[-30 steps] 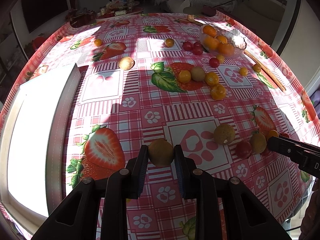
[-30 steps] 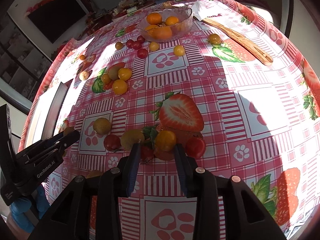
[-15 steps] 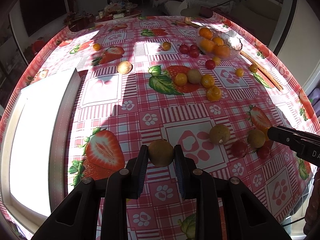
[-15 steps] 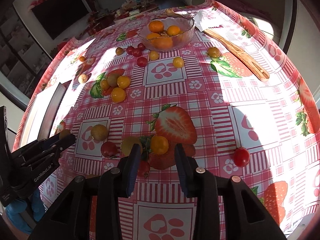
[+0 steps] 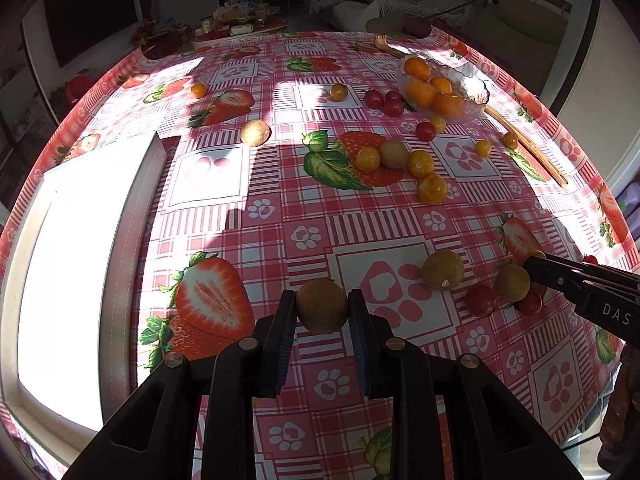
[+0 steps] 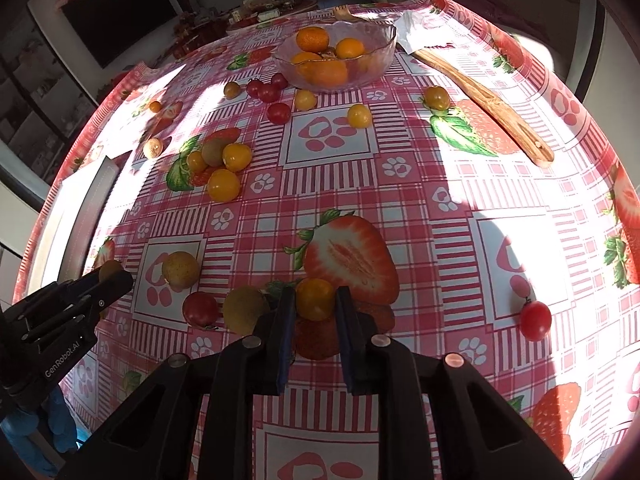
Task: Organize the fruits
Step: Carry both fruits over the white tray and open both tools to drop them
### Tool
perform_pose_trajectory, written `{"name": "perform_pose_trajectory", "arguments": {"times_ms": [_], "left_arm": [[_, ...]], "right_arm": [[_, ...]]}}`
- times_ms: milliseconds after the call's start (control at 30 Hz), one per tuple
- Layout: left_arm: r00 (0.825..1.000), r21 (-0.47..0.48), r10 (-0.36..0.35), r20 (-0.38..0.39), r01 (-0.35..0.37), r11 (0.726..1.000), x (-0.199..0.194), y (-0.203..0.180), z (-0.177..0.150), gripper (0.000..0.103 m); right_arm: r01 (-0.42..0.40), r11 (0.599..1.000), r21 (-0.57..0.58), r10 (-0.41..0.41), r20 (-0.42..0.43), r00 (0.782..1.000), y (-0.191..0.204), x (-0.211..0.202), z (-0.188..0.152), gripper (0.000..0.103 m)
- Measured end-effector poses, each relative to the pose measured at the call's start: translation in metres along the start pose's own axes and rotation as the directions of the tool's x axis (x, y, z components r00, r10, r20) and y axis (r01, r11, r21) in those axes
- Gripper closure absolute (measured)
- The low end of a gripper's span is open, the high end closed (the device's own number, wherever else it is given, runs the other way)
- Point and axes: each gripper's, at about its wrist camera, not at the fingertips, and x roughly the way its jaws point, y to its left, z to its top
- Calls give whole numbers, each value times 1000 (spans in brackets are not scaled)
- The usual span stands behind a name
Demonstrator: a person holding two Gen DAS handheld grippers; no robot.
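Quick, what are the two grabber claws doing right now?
Left gripper: shut on a round brownish-green fruit.
Right gripper: jaws around a small round orange fruit; whether it is gripped cannot be told.

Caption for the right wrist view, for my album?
Right hand-held gripper closes around an orange fruit on the strawberry tablecloth.

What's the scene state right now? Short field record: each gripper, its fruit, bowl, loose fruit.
left gripper: jaws shut on brown fruit
right gripper: jaws either side of orange fruit; contact unclear
glass bowl: far side of table, holds orange fruits
loose fruit: cluster of yellow and brown fruits mid-table, red tomatoes near bowl, lone red tomato to the right
wooden utensil: lies right of bowl
surface: strawberry-print tablecloth
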Motion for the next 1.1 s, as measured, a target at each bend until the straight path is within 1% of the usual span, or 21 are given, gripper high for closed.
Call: {"name": "perform_pose_trajectory", "arguments": {"times_ms": [67, 167, 267, 367, 500, 667, 767, 867, 1000, 1100], "left_arm": [[1000, -7, -5, 12, 5, 1000, -5, 2, 1, 75], [999, -25, -19, 33, 20, 999, -16, 8, 3, 75], [998, -32, -15, 62, 17, 999, -30, 16, 3, 75], [997, -51, 2, 82, 2, 999, -43, 33, 0, 75], [994, -87, 44, 103, -35, 996, -60, 65, -6, 75], [985, -152, 131, 116, -113, 982, -76, 117, -18, 75], [975, -194, 196, 103, -174, 965, -79, 150, -28, 75], [964, -232, 255, 71, -233, 944, -75, 178, -39, 75], [960, -287, 277, 34, -256, 923, -68, 208, -52, 75], [957, -296, 289, 14, -272, 915, -59, 219, -57, 75]], "right_arm": [[-9, 1000, 2, 9, 16, 1000, 1, -7, 1, 81], [-24, 999, -26, 25, 35, 999, 11, -20, 6, 81], [-58, 997, -56, 60, 45, 997, 29, -30, 11, 81], [-95, 991, -94, 99, 47, 994, 52, -33, 17, 81], [-144, 978, -150, 150, 34, 988, 90, -33, 23, 81], [-194, 953, -233, 201, 5, 980, 147, -26, 27, 81], [-225, 932, -283, 227, -27, 974, 186, -17, 27, 81], [-252, 909, -331, 245, -64, 968, 225, -5, 25, 81], [-291, 880, -375, 264, -123, 957, 273, 15, 21, 81], [-311, 865, -394, 262, -173, 949, 300, 34, 18, 81]]}}
